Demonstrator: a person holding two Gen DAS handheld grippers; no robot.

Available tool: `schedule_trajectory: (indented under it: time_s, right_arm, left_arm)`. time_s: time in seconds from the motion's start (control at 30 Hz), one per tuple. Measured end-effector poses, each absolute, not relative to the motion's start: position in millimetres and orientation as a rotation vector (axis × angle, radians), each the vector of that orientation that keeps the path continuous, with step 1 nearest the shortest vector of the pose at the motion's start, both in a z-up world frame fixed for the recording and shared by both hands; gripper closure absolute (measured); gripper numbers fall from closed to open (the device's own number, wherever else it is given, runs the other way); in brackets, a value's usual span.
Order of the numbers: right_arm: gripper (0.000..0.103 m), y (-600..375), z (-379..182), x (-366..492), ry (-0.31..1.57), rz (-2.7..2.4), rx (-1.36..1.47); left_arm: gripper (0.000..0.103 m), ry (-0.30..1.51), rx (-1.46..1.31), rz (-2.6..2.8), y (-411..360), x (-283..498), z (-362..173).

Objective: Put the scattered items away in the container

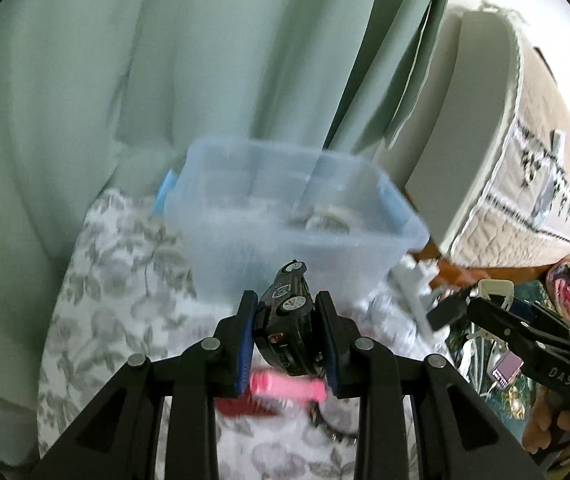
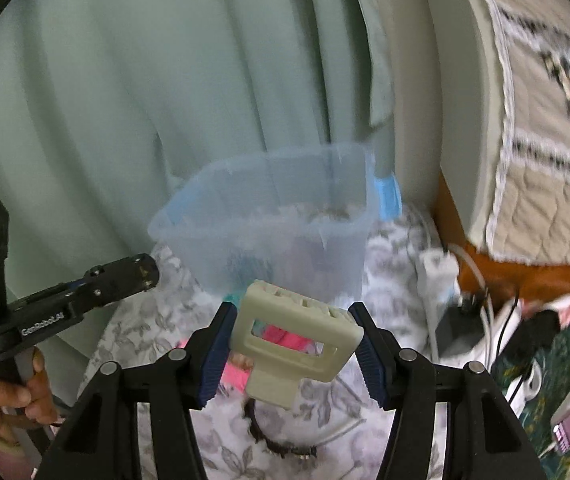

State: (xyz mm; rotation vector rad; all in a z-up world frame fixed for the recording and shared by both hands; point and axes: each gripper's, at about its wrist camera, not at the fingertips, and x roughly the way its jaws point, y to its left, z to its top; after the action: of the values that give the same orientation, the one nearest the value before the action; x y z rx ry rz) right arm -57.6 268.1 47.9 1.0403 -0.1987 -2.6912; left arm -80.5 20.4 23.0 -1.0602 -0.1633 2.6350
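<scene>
Both grippers loaded, short of the clear plastic bin (image 1: 285, 208).

Behind the bin, pale green curtain (image 1: 125, 80); right of it, a quilted bed (image 1: 525, 160); before it on floral cloth (image 1: 105, 280), a pink item (image 1: 285, 388) and dark beaded ring (image 2: 281, 440). Left gripper (image 1: 287, 320) clamped on a black toy car (image 1: 289, 320), right gripper (image 2: 293, 344) clamped on a cream plastic clip (image 2: 293, 336), both just in front of the bin's near wall.

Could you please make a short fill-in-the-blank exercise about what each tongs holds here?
1. The left tongs hold a small black toy ____.
2. The right tongs hold a ____-coloured plastic clip.
3. Ahead stands a translucent blue plastic ____, without lid.
4. A pink comb lies on the ____-patterned cloth.

Missing words: car; cream; container; flower
</scene>
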Motion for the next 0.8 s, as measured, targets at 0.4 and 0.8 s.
schedule_trajectory:
  time_s: [0.4,0.8]
  right_arm:
    - [0.042,242.8,122.2,-85.2,-0.036,-2.744,0.816]
    - [0.042,230.0,130.5,-128.8,-0.015,-2.767,0.797]
  left_arm:
    - [0.073,-0.12,-0.887,2.667,29.6,-116.3,89.2]
    - [0.073,-0.101,-0.859,2.671,44.4,-145.7,103.9]
